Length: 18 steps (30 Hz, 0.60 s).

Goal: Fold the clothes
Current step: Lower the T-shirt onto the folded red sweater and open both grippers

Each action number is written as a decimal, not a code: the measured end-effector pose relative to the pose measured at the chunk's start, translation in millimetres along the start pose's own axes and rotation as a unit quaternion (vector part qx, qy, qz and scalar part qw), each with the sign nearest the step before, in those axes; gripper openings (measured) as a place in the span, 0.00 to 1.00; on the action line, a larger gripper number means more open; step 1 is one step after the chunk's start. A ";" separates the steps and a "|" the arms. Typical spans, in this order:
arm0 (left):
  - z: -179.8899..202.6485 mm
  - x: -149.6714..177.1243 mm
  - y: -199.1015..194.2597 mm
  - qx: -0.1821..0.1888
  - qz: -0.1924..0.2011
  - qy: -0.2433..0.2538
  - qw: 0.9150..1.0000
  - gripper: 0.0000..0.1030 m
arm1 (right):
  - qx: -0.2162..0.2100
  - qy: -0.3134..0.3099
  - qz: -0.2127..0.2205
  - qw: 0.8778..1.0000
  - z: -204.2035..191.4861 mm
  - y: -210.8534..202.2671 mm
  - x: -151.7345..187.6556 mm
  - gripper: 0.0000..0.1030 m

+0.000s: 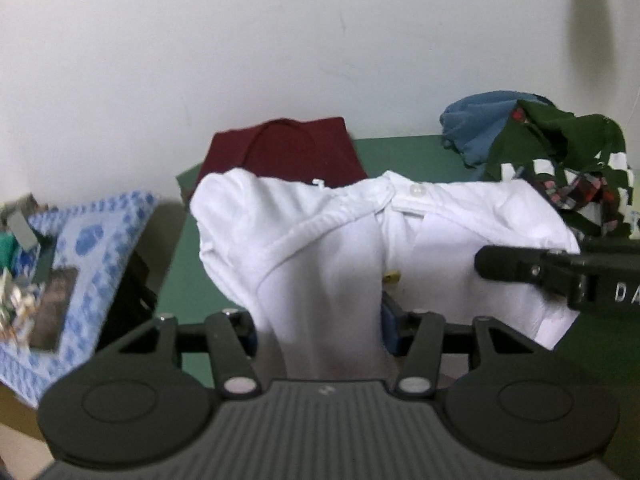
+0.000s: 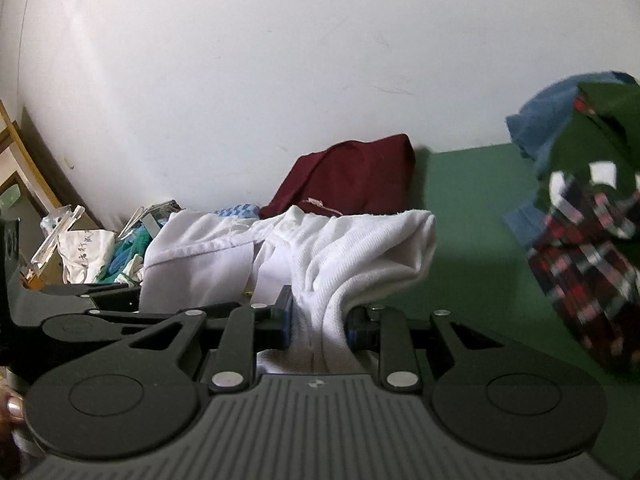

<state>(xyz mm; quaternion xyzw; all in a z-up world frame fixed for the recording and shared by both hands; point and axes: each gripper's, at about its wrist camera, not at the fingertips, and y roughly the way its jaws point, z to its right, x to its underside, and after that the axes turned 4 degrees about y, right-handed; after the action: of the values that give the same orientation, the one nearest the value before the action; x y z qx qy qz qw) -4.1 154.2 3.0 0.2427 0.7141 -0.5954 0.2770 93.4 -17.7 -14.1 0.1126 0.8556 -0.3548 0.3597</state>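
A white shirt point(image 1: 320, 240) with a buttoned collar is bunched on the green table point(image 1: 400, 156). My left gripper point(image 1: 318, 324) is shut on a fold of the shirt, which fills the gap between its jaws. The right gripper reaches in from the right edge of the left wrist view point(image 1: 532, 270). In the right wrist view my right gripper point(image 2: 318, 320) is shut on another fold of the same white shirt point(image 2: 352, 248), held a little above the table point(image 2: 472, 208).
A folded maroon garment point(image 1: 284, 152) lies at the back against the white wall. A heap of blue, green and plaid clothes point(image 1: 560, 160) sits at the back right. A blue patterned cloth with clutter point(image 1: 80, 256) lies off the table's left edge.
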 end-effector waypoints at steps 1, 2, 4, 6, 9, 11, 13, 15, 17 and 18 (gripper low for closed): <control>-2.7 -3.4 1.7 -0.003 0.001 0.006 1.000 0.53 | -0.001 -0.001 -0.001 1.000 -1.6 3.4 -3.8 0.25; -5.4 -6.9 3.5 -0.006 0.002 0.012 1.000 0.53 | -0.002 -0.002 -0.002 1.000 -3.2 6.8 -7.7 0.25; -10.9 -13.8 7.0 -0.011 0.004 0.025 1.000 0.53 | -0.003 -0.003 -0.004 1.000 -6.5 13.6 -15.3 0.25; -16.3 -20.7 10.5 -0.017 0.006 0.037 0.999 0.53 | 0.000 -0.007 -0.004 1.000 -10.8 21.1 -23.1 0.25; -27.2 -32.1 22.4 -0.018 0.004 0.053 0.998 0.53 | 0.006 -0.014 -0.003 1.000 -17.9 32.6 -35.0 0.25; -34.1 -40.5 30.4 -0.019 0.006 0.059 0.998 0.53 | 0.011 -0.019 -0.002 1.000 -22.7 40.3 -42.9 0.25; -42.3 -50.9 38.5 -0.018 0.008 0.065 0.998 0.53 | 0.015 -0.024 0.000 1.000 -27.3 48.3 -51.6 0.25; -52.6 -63.9 47.9 -0.015 0.009 0.069 0.997 0.53 | 0.020 -0.029 0.007 0.999 -31.4 57.9 -64.1 0.25; -71.8 -82.6 59.6 -0.003 0.014 0.057 0.998 0.54 | 0.025 -0.029 0.017 0.999 -34.6 70.3 -80.8 0.25; -81.4 -92.0 65.5 0.003 0.016 0.051 0.999 0.54 | 0.028 -0.030 0.021 0.999 -36.2 76.5 -89.1 0.25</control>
<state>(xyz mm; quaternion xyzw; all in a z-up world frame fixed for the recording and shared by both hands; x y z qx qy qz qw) 98.6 244.1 30.3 0.2847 0.7215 -0.5799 0.2493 172.1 68.0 25.3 0.1301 0.8318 -0.3740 0.3889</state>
